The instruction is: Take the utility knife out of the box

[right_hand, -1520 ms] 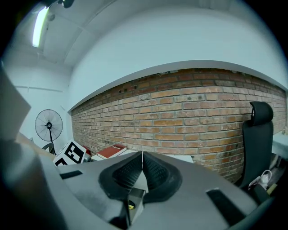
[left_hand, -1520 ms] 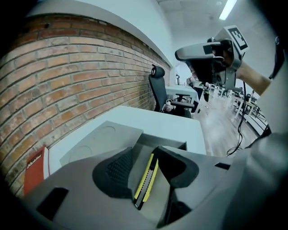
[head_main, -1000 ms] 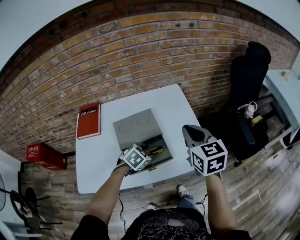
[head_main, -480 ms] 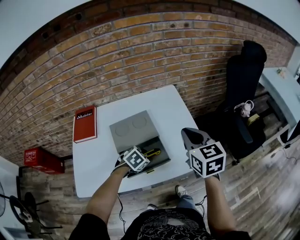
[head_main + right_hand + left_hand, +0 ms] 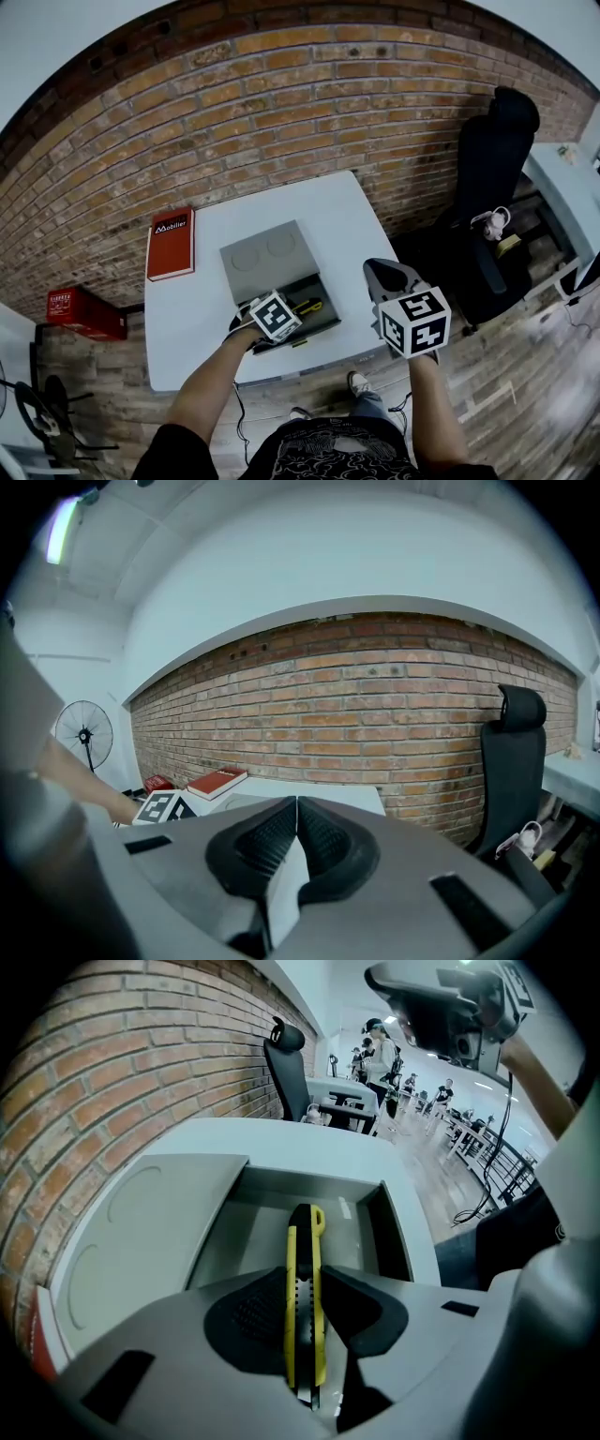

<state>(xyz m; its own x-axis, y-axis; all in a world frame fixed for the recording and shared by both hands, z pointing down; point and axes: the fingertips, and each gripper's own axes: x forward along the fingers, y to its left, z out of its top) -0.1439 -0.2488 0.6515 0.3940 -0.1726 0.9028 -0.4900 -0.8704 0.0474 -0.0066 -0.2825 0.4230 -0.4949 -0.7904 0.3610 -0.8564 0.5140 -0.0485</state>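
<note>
**A:** Where is the utility knife [image 5: 305,1279]?

**B:** It is between the pads of the left gripper [image 5: 306,1326], lying lengthwise along the jaws. They have just been closing and now press on its yellow sides. The end with the loop reaches ahead of the fingertips, low inside the box [image 5: 314,1183].

**A:** How tight is it around there?

**B:** A box wall rises on either side of the jaws, with bare floor between each wall and the knife. The far wall stands beyond the knife's tip, apart from it. The box is open upward. Its lid [image 5: 141,1232] lies flat to the gripper's left, toward the brick wall [image 5: 112,1063].

**A:** And the other one?

**B:** The right gripper [image 5: 296,844] has its pads together with nothing between them. It hangs by the right-hand edge of the table [image 5: 328,206], well apart from the box. A black chair [image 5: 497,187] stands off to its right.
</note>
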